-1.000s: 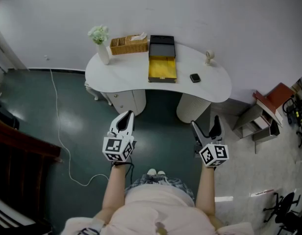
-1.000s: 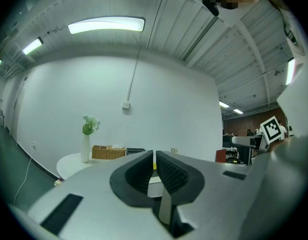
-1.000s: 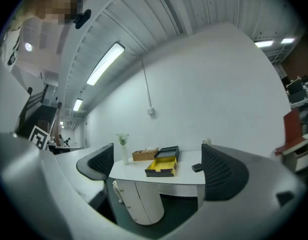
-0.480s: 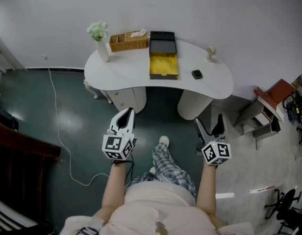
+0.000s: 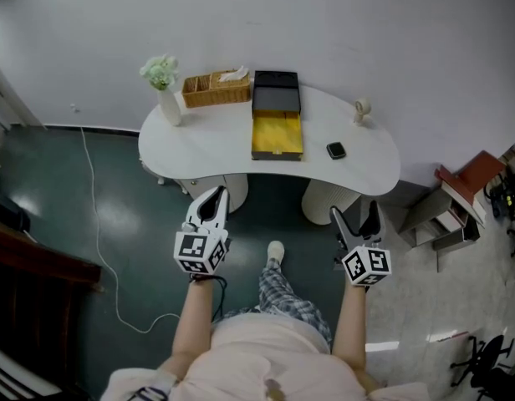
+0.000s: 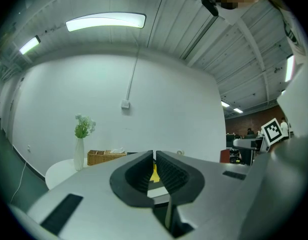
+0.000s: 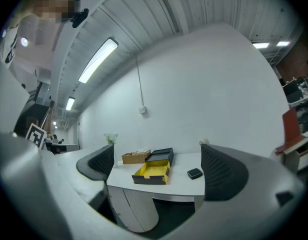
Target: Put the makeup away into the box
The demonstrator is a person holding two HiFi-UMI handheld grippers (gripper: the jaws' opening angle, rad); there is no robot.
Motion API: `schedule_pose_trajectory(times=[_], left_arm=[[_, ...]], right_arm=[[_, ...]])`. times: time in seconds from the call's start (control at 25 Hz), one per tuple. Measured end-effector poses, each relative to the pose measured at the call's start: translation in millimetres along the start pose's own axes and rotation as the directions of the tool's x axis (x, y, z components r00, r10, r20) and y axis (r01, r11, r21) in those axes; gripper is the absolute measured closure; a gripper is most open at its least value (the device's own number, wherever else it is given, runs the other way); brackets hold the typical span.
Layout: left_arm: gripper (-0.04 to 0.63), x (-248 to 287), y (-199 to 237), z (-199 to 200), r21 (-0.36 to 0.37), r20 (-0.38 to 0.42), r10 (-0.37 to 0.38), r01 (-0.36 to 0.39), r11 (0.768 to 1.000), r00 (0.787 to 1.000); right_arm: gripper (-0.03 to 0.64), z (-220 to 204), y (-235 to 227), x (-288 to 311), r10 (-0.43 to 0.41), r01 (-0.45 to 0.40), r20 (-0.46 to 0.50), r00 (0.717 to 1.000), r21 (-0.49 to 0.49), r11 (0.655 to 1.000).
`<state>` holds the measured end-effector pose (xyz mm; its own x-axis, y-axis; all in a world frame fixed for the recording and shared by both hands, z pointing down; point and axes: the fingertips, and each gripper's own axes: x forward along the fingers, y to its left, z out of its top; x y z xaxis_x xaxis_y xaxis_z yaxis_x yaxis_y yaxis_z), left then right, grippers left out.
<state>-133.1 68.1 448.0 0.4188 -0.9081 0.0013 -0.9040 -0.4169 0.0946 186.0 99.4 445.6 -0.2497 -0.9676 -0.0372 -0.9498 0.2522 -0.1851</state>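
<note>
Left gripper [image 5: 214,197] jaws pressed together, empty; right gripper [image 5: 354,211] jaws wide apart, empty. Both well short of white table [image 5: 207,140] bearing open box [image 5: 277,134]; green floor [image 5: 90,215].

The pressed-together jaws of my left gripper [image 6: 154,155] hide all but a yellow sliver of the box [image 6: 154,174]; the small dark case [image 5: 335,149] is perhaps a compact.

Soft, even light fills the head view. The white table [image 5: 207,140] is bright, and no hard shadows fall on the dark floor [image 5: 48,190]. Both gripper views bulge like a fisheye, with black corners. A ceiling strip light [image 6: 105,21] glares white — and the left gripper [image 6: 154,156], close up, looks slightly soft.
</note>
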Motion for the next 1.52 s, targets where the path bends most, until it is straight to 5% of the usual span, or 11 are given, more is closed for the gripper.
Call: schedule_pose_trajectory(times=[0.96,1.52], left_arm=[[0.557,287,100,19,-0.009,-0.013,0.062,-0.062,0.998,0.998],[0.557,360,107,1,-0.038,-0.091,-0.021,0.017,0.999,0.996]], right_arm=[[0.084,-5,-111,313,0.055,-0.058,-0.102,0.993,-0.028,0.998],[0.084,-25,-154,347,-0.038,0.031,-0.198,0.979,-0.043,0.999]])
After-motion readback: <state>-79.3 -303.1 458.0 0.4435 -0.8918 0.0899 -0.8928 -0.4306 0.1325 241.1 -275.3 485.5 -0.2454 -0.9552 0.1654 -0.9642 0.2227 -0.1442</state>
